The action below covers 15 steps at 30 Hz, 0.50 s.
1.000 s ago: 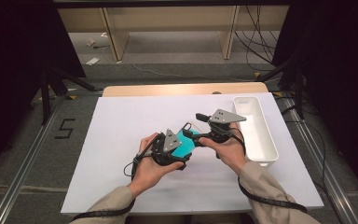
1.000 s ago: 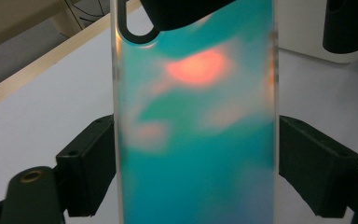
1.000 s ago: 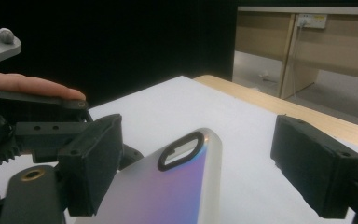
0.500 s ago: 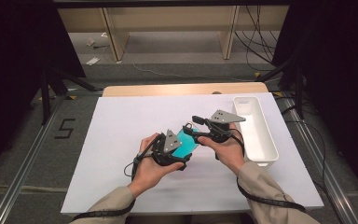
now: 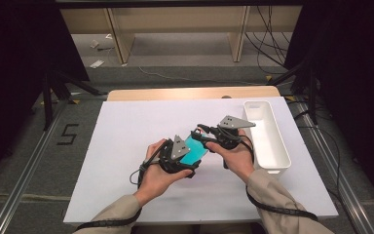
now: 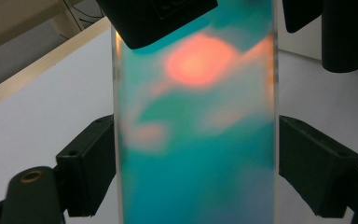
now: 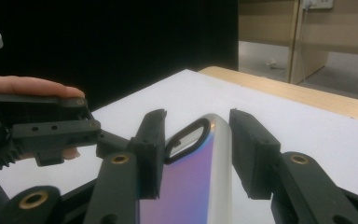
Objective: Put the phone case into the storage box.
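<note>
A flat phone with a teal, shimmering back (image 5: 195,149) is held above the white table between both hands. My left gripper (image 5: 195,160) is shut on it: in the left gripper view its pads (image 6: 93,163) press both long edges of the phone (image 6: 196,140). My right gripper (image 5: 202,135) comes from the right onto the phone's far end. Its jaws have just been closing, and in the right gripper view my right gripper (image 7: 196,140) has a pad against each edge of the phone (image 7: 191,186) beside the oval camera window (image 7: 186,139).
A long white tray (image 5: 285,152) stands at the right side of the white table sheet (image 5: 126,126). A wooden strip (image 5: 175,93) runs along the far edge. Dark stands and cables flank the table on the floor.
The right gripper's jaws have narrowed around the phone's far end. Both hands and the phone stay in the same place.
</note>
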### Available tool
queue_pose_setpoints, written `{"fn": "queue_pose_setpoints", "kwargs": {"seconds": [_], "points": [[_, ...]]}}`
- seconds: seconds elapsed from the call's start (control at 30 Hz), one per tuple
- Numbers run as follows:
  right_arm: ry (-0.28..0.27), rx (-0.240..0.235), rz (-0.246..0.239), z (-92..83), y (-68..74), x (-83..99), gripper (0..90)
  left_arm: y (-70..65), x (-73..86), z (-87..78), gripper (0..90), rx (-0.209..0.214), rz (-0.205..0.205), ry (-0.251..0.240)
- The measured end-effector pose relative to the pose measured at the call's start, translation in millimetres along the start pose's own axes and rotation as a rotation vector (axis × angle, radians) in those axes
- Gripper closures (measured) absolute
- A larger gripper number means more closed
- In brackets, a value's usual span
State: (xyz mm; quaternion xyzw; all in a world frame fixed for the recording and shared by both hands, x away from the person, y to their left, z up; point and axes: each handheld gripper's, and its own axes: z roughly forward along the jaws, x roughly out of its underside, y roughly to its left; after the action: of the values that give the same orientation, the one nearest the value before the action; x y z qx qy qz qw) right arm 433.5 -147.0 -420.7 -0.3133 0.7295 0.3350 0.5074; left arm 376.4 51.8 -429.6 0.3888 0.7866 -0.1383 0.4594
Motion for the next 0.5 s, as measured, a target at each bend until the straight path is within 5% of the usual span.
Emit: {"fn": "queue_pose_setpoints", "kwargs": {"seconds": [0.23,0.5], "points": [[-0.005,-0.007,0.022,-0.5,-0.2,-0.2,62.5,-0.4,0.1,-0.1,16.9,0.0,-0.002,-0.004],[-0.03,-0.023,0.1,-1.4,0.5,-0.6,69.4,0.8,1.3,1.8,16.9,-0.004,0.018,-0.005]]}}
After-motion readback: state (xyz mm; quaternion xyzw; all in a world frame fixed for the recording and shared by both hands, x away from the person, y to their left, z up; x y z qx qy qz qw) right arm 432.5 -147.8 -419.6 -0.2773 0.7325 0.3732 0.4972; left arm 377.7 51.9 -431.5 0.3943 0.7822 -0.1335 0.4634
